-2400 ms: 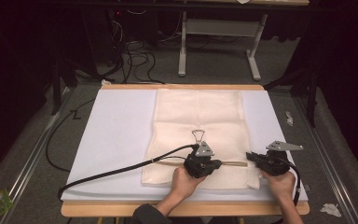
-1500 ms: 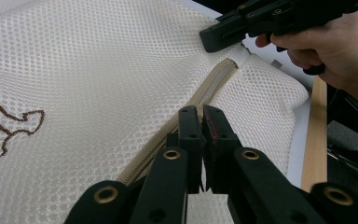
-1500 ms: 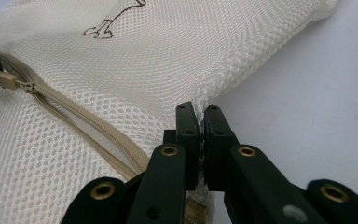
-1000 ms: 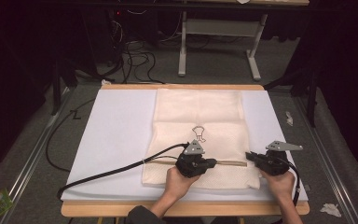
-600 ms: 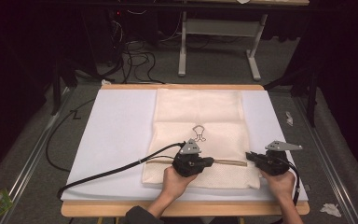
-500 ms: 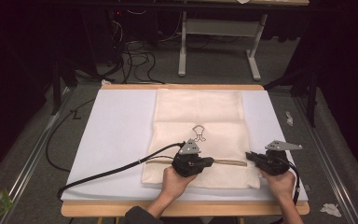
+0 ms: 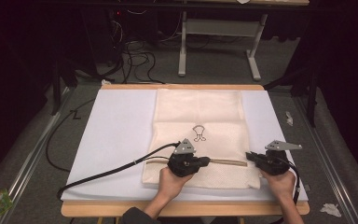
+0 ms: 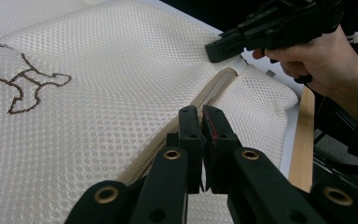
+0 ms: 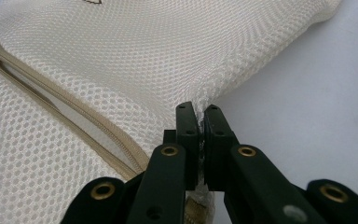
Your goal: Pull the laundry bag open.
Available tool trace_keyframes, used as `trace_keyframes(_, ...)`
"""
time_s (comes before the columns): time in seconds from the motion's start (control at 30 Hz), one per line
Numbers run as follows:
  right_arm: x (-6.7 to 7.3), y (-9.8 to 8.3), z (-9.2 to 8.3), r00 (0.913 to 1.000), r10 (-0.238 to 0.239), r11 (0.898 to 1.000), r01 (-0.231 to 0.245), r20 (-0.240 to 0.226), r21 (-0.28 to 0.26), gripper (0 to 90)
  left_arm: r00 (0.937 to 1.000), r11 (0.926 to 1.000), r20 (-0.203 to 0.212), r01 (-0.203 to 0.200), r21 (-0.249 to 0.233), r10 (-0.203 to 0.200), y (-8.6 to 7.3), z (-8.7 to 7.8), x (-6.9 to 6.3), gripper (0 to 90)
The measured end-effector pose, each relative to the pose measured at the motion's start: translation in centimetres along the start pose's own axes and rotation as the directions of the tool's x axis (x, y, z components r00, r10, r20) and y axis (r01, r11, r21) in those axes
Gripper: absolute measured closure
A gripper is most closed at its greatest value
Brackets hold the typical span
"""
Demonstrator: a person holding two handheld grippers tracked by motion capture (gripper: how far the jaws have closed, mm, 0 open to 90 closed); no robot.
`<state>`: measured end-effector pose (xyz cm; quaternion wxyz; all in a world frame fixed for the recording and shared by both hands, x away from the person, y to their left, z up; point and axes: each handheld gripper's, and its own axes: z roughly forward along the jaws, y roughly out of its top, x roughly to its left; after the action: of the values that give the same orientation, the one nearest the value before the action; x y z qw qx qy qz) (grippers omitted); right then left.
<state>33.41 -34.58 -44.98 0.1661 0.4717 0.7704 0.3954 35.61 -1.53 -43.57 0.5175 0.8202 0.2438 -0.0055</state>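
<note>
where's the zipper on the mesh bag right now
In the high view the zipper runs across the near end of the mesh bag, between the left gripper and the right gripper.

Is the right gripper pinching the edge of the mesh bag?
Yes: in the right gripper view the right gripper has its jaws shut on the mesh bag at its edge, beside the zipper.

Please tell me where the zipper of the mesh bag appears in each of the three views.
High view: zipper, a tan line between the two grippers, near the bag's front edge.
Left gripper view: zipper, running from the jaws up toward the far gripper.
Right gripper view: zipper, diagonal at left.
Shared landmark: the cream mesh bag.
</note>
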Motion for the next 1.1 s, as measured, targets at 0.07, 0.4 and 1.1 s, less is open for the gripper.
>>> trace_keyframes(0.07, 0.0, 0.0, 0.0, 1.0, 0.0, 1.0, 0.0, -0.001, -0.001, 88.0, 1.0, 1.0, -0.002, 0.001, 0.002, -0.001, 0.0, -0.1, 0.0, 87.1)
trace_keyframes(0.4, -0.1, -0.1, 0.0, 1.0, 0.008, 1.0, -0.008, -0.002, -0.002, 88.0, 0.9999, 1.0, -0.01, 0.001, -0.003, -0.001, -0.1, -0.7, 0.2, 87.1)
trace_keyframes(1.1, 0.0, -0.1, 0.1, 1.0, 0.001, 1.0, -0.001, 0.001, -0.002, 87.9, 0.9998, 0.9999, -0.019, 0.007, -0.011, -0.007, -0.4, -1.7, 0.6, 87.1)
